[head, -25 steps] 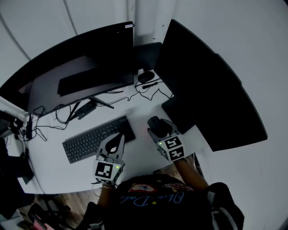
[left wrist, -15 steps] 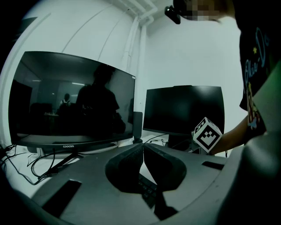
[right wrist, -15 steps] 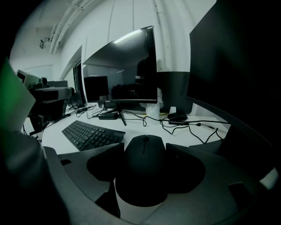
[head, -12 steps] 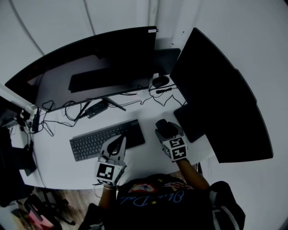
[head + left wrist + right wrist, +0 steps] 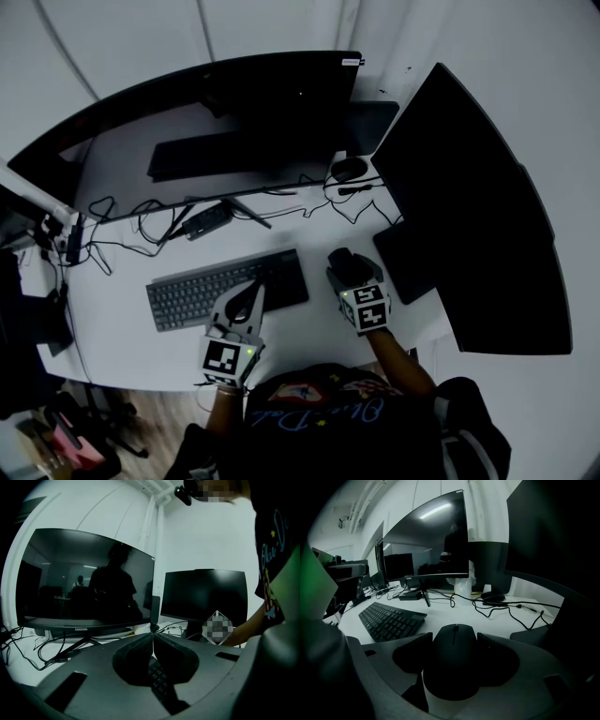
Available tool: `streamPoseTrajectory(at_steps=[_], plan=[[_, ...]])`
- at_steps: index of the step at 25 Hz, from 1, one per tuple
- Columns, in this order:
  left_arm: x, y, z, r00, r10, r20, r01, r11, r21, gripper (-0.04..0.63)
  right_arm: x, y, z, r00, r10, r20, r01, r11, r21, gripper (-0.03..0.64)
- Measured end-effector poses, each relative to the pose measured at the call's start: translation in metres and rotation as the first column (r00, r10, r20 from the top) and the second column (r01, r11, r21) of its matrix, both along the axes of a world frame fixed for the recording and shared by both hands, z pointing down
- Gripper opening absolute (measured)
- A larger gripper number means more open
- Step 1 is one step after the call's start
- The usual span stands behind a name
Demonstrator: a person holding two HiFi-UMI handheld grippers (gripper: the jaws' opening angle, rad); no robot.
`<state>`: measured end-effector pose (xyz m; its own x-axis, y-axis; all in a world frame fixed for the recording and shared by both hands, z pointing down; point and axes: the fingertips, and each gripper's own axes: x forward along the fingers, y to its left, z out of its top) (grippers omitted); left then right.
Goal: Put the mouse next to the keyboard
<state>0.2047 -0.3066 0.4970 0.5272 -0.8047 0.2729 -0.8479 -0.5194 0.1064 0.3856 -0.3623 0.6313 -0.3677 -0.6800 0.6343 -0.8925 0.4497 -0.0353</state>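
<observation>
**Inspector:** As the desk is read from its left side, what stands on record?

**Assessor:** A black adapter block (image 5: 208, 220) with loose cables lies at the rear, under the curved monitor (image 5: 234, 103). In front of it the keyboard (image 5: 225, 289) lies flat on the white desk (image 5: 300, 326).

**Inspector:** The left gripper?

**Assessor:** The left gripper (image 5: 256, 292) hangs over the keyboard's right half. Its own view shows the jaws closed tip to tip with nothing between them, and keys visible beneath.

**Inspector:** And the mouse?

**Assessor:** The mouse (image 5: 453, 660) sits between the jaws of the right gripper (image 5: 349, 274), which press against its two sides. It is just beside the keyboard's right end, with a narrow strip of bare desk between the two, so they are not touching. Whether its underside rests on the desk I cannot tell.

**Inspector:** Further right?

**Assessor:** A second monitor (image 5: 469, 206) stands there, with its foot near the mouse.

**Inspector:** Your finding on progress?

**Assessor:** In my judgement the transport is essentially done, since the mouse already occupies a fair spot alongside the keyboard. Outstanding items are to settle it flat if it is not yet down, open the right jaws, and draw the gripper clear without nudging it. Until release, the task is not complete.
</observation>
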Motion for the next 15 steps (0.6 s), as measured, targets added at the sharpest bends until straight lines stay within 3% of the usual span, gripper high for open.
streamPoseTrajectory(at_steps=[15], plan=[[-0.006,-0.006,0.007,1.0,-0.002,0.003,0.002,1.0,-0.009,0.003,-0.001,0.003,0.025,0.999,-0.003,-0.033,0.002,0.999,-0.036,0.27]])
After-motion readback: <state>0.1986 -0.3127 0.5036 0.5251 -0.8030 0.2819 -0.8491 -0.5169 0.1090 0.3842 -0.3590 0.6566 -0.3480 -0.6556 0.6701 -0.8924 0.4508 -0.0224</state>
